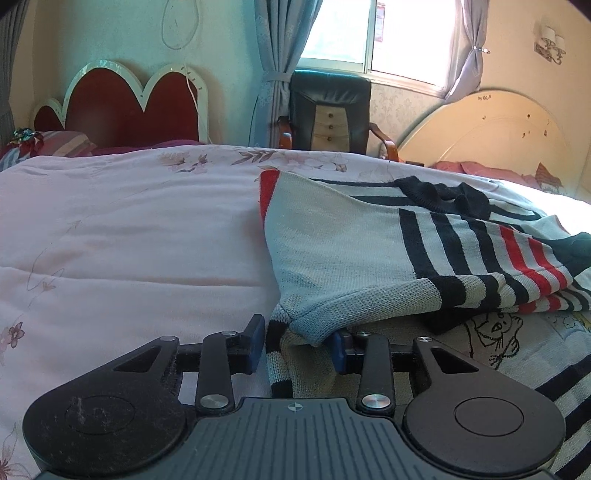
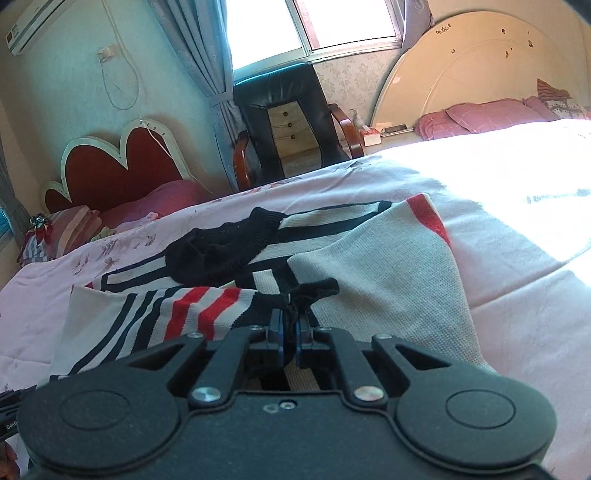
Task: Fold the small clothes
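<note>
across the pink floral bedspread [image 1: 122, 240] a striped knit sweater [image 1: 332, 258] is spread, partly folded. its black cuff is clenched by the right tool [image 2: 291, 321]. a grey corner lies between the parted left tool [image 1: 298, 341] pads. beyond, a black chair [image 1: 328, 110] is seen.

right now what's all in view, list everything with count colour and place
striped knit sweater: one, grey with navy and red stripes, partly folded on the bed
quilt: one, pale pink floral, covering the bed
cartoon-print cloth: one, light with black drawing, under the sweater's near edge
armchair: one, black with wooden arms, below the window
headboards: two, red heart-shaped far left, cream arched far right
pillows: pink, by the cream headboard
air conditioner: one, white, high on the wall
left gripper: black, around the sweater's corner
right gripper: black, pinching dark trim
</note>
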Motion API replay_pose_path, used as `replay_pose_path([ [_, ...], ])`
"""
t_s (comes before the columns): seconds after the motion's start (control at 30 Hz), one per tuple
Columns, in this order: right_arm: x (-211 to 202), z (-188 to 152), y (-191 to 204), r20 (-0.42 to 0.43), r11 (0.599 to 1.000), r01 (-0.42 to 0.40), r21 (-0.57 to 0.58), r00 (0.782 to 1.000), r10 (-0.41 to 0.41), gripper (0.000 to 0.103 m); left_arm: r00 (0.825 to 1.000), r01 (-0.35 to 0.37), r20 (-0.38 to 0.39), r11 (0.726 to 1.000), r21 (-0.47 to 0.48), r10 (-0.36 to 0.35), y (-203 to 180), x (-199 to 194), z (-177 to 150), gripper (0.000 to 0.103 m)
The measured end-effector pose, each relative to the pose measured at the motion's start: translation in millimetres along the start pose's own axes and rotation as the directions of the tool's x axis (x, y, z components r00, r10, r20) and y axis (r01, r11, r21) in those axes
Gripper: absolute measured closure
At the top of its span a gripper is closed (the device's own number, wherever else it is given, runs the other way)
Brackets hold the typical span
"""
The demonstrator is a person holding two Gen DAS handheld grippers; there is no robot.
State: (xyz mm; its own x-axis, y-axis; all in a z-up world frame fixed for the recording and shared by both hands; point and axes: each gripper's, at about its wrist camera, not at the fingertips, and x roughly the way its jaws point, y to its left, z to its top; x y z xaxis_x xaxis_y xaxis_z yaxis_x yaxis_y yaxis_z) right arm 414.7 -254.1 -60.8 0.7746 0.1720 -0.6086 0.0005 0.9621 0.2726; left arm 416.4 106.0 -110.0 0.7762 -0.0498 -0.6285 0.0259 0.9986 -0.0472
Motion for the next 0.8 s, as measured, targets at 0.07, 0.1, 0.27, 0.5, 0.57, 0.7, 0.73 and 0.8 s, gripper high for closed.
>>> replay_pose_path([
  [0.07, -4.4, -2.6, 1.8, 0.005, 1.0, 0.003, -0.024, 1.0, -0.003, 0.097, 1.0, 0.004, -0.005, 1.0, -0.005, -0.004, 0.9, 1.1, -0.1, 0.066],
  [0.1, -4.8, -3.9, 1.7, 0.002, 1.0, 0.004, -0.027, 1.0, -0.004, 0.097, 1.0, 0.004, -0.007, 1.0, -0.006, -0.004, 0.9, 1.5, 0.0, 0.066],
  [0.27, 8.8, -11.3, -6.1, -0.04, 1.0, 0.018, 0.008, 0.999, -0.018, 0.097, 1.0, -0.001, -0.015, 1.0, 0.004, 0.001, -0.6, 2.0, 1.0, 0.066],
  [0.5, 6.6, -18.6, -9.1, -0.071, 1.0, 0.015, -0.011, 0.997, -0.015, 0.095, 1.0, 0.016, -0.014, 1.0, 0.019, -0.016, 7.8, -23.0, 3.8, 0.053],
  [0.57, -2.7, -15.2, -8.6, -0.043, 0.999, 0.032, -0.03, 0.998, -0.034, 0.084, 0.999, 0.029, 0.044, 1.0, 0.008, -0.029, 7.5, -41.1, 7.5, 0.053],
  [0.7, -19.3, -5.6, -6.2, 0.013, 0.998, -0.014, -0.059, 1.0, 0.015, 0.087, 0.989, 0.113, 0.09, 0.992, 0.051, -0.117, -28.0, -39.4, 24.7, 0.053],
  [0.73, -15.4, -5.5, -2.1, -0.004, 0.997, -0.025, -0.077, 1.0, 0.024, 0.087, 0.989, 0.123, 0.078, 0.99, 0.071, -0.129, -40.9, -30.7, 27.9, 0.053],
  [0.8, -6.6, -8.4, 8.9, -0.029, 0.992, -0.027, -0.125, 0.999, 0.024, 0.087, 0.988, 0.145, 0.034, 0.986, 0.076, -0.148, -60.1, -8.6, 29.2, 0.053],
])
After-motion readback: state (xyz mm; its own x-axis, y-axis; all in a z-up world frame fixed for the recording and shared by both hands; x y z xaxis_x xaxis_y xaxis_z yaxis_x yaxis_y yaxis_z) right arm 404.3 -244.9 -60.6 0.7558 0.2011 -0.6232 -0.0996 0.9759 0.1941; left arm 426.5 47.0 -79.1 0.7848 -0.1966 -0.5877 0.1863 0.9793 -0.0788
